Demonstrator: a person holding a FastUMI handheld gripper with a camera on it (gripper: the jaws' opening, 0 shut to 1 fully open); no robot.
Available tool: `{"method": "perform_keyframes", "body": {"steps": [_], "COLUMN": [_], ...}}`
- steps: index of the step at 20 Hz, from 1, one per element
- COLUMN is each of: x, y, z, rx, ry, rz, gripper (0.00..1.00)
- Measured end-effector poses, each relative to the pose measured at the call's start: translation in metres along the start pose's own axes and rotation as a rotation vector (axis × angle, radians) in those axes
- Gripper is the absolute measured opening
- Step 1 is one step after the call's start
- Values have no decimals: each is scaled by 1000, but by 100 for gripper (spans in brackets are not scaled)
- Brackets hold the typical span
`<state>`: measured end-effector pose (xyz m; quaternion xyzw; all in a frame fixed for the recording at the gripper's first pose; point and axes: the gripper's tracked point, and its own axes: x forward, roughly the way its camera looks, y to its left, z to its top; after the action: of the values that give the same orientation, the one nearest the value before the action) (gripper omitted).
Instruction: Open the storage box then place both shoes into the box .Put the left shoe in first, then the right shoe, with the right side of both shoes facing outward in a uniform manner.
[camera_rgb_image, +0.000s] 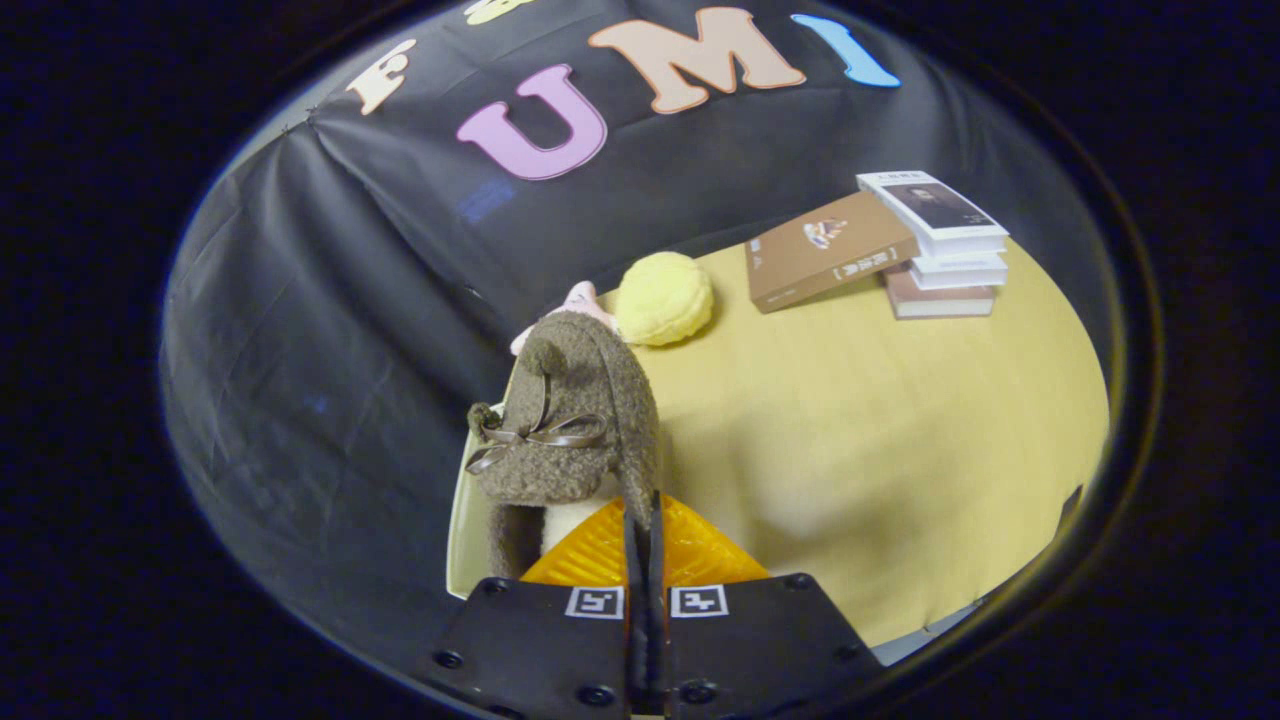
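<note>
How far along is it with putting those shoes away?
The white storage box seems already open, its rim showing. Right now the claw is shut on the fuzzy brown shoe with a ribbon bow, holding it upright at the box. Still left: letting go. I cannot tell whether this is the first or second shoe.

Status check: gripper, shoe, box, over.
Gripper shut on fuzzy shoe, pinching its edge. Shoe upright over white box. Nothing blocking; yellow plush and books beyond.
</note>
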<state>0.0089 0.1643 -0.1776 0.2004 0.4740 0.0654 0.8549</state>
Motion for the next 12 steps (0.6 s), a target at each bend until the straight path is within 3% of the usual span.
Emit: {"method": "perform_keyframes", "body": {"steps": [5,12], "x": [24,67], "y": [36,39], "z": [-20,-55], "rx": [-28,-92], "ry": [23,72], "rz": [-22,-140], "gripper": [3,4]}}
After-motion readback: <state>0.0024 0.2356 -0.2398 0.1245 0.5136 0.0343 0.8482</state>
